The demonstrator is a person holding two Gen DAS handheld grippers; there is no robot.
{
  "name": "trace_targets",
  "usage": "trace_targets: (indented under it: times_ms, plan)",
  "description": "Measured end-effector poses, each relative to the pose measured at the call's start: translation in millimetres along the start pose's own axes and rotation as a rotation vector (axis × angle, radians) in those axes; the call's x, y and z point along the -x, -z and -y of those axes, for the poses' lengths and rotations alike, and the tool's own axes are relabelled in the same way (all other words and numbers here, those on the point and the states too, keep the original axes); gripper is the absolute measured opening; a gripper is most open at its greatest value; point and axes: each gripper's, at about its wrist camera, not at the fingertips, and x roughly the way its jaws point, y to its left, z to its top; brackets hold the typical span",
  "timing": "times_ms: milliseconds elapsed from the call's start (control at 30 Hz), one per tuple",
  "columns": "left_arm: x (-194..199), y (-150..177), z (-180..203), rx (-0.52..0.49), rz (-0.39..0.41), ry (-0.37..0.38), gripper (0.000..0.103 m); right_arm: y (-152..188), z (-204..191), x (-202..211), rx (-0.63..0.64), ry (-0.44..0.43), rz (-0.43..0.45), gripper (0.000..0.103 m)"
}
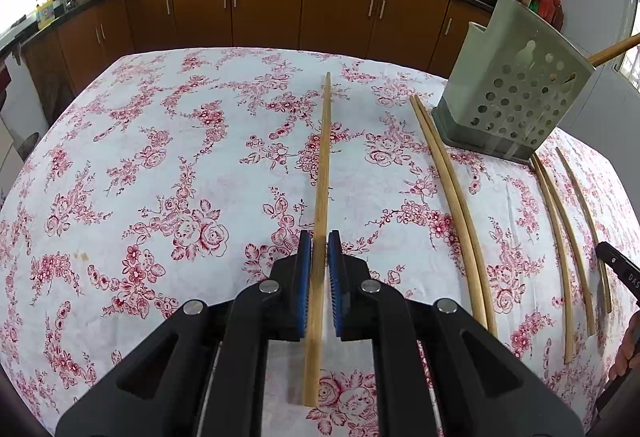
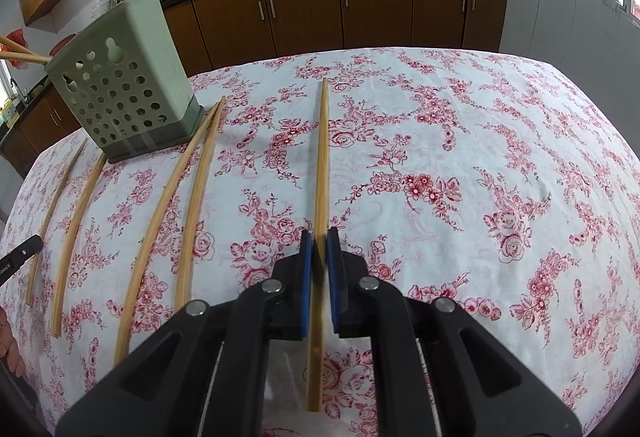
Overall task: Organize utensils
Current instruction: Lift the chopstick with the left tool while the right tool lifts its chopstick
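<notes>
In the left wrist view my left gripper [image 1: 319,237] has its blue pads on either side of a wooden chopstick [image 1: 322,165] that lies on the floral tablecloth, with small gaps showing. In the right wrist view my right gripper [image 2: 319,235] stands the same way around another chopstick [image 2: 321,165]. A green perforated utensil holder [image 1: 508,93] stands at the far right and holds several chopsticks; it also shows in the right wrist view [image 2: 124,93] at the far left. Several loose chopsticks [image 1: 460,213] lie between the two grippers, also visible in the right wrist view [image 2: 160,213].
The table [image 1: 160,157] is covered with a white cloth with red flowers. Brown kitchen cabinets [image 1: 264,5] and a dark counter with woks run behind it. The other gripper's tip [image 1: 616,265] shows at the right edge of the left view.
</notes>
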Motion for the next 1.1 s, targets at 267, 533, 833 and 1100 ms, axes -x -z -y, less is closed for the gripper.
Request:
trace_targets:
  times_ms: [267, 533, 833, 1100]
  plan:
    - [1, 0, 0, 0.003, 0.0, 0.002, 0.01, 0, 0, 0, -0.002, -0.001, 0.0, 0.01]
    - [5, 8, 9, -0.092, -0.008, -0.038, 0.01, 6, -2, 5, 0.012, 0.008, -0.001, 0.01]
    - [9, 14, 9, -0.099, -0.009, -0.033, 0.01, 13, 1, 12, -0.002, -0.008, -0.002, 0.01]
    - [12, 18, 9, -0.073, -0.008, -0.03, 0.009, 17, 7, 16, -0.026, -0.034, -0.004, 0.009]
